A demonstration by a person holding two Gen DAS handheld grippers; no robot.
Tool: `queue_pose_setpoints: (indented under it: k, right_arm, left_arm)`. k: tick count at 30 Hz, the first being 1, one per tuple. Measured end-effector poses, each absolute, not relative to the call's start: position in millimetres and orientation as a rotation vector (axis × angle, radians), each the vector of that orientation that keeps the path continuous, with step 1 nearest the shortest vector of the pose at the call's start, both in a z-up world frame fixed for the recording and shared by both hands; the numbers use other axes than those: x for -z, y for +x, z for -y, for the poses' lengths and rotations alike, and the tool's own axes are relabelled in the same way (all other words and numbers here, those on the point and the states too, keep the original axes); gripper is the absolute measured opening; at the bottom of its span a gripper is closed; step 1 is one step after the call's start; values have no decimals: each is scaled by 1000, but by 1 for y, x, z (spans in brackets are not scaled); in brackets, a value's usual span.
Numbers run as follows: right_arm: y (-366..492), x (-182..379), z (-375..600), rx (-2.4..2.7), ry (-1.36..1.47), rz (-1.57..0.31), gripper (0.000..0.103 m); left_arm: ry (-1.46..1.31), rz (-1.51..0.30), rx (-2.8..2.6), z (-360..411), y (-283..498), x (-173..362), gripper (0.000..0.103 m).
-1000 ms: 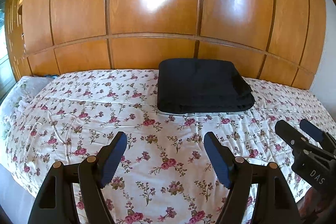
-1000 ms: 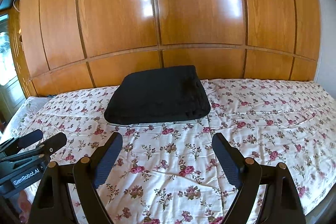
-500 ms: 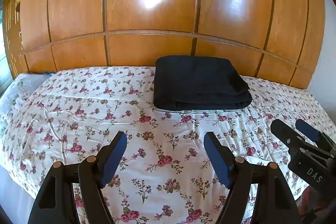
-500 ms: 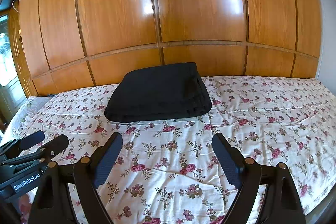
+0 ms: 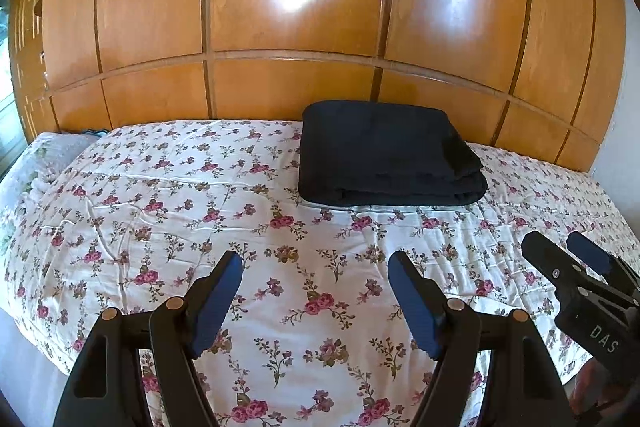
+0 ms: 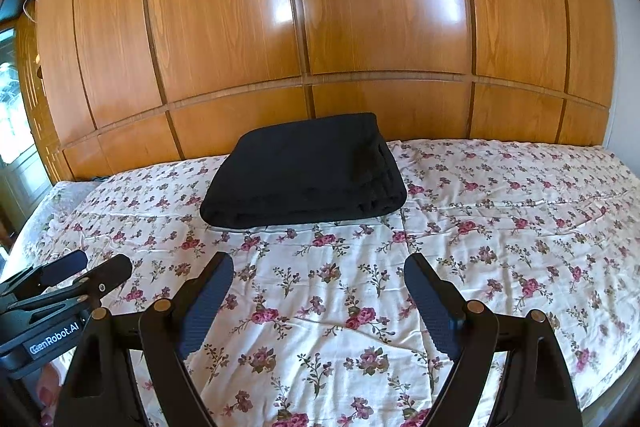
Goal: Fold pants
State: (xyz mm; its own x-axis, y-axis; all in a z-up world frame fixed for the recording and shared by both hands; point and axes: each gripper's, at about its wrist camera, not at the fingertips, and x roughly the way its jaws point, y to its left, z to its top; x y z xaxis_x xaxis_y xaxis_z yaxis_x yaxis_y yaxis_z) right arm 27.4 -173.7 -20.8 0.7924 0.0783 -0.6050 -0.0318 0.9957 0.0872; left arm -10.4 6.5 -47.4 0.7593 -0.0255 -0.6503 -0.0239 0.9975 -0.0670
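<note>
Pants (image 5: 384,155), black and already folded into a thick rectangular stack, lie flat on the bed (image 5: 160,203) at its far edge, right against the wooden panelling (image 5: 296,7) that rises behind it. The folded edge of the stack faces the near side, with several layers showing along its right-hand end; in the right wrist view the same stack (image 6: 304,171) sits a little left of centre. A strip of pale fabric shows just under the near edge of the pants. Around the pants the bed is covered by a cream sheet printed with pink roses, lightly creased, and beyond the pants to the left a pale pillow (image 5: 36,155) rests at the end of the bed. Nearer than the pants, well apart from them, the left tool (image 5: 316,291) hovers over the bare flowered sheet with its blue-padded fingers (image 5: 218,301) spread wide and nothing between them. The right tool (image 6: 320,295) hangs over the sheet in the same way, its jaws also standing wide and holding nothing, well short of the pants. Each tool shows at the edge of the other's view: the right tool at the lower right of the left wrist view, the left tool at the lower left of the right wrist view.
</note>
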Motion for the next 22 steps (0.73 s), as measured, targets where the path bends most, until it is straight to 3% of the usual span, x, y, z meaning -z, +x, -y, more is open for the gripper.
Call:
queue_pose_setpoints:
  k: [22]
  right_arm:
    - [31, 26, 178, -50, 65, -677, 87]
  left_arm:
    - [-62, -729, 2, -5, -10, 54, 77]
